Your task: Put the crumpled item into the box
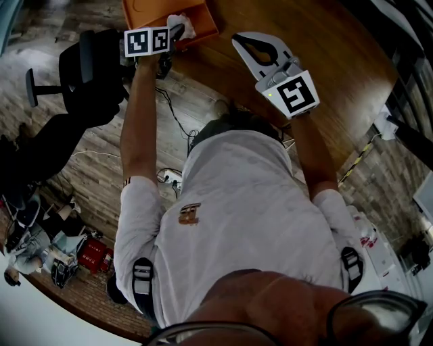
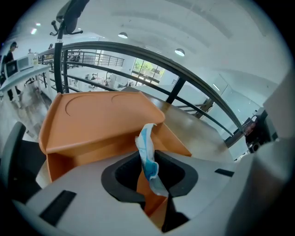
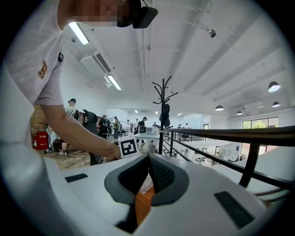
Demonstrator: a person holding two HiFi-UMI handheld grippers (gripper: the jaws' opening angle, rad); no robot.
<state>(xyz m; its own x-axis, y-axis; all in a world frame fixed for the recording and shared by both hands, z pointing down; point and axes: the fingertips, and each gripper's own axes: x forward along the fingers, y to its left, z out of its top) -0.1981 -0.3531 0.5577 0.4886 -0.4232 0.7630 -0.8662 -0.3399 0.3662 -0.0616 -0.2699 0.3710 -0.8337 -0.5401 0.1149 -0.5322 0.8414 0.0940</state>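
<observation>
An orange box (image 1: 145,17) stands at the table's far left end; its open top and walls (image 2: 101,120) fill the left gripper view. My left gripper (image 1: 174,34) hovers at the box's near right corner, shut on the crumpled item (image 1: 181,27), a white and blue wad. That wad (image 2: 148,152) stands up between the dark pads of the left gripper (image 2: 159,193), over the box's edge. My right gripper (image 1: 240,40) is held above the table to the right of the box, shut with nothing in it; its tips meet (image 3: 148,159).
The brown wooden table (image 1: 325,61) curves away to the right. A black office chair (image 1: 88,67) stands on the floor left of the box, with cables (image 1: 172,115) beside it. A dark railing (image 2: 184,73) runs behind the table.
</observation>
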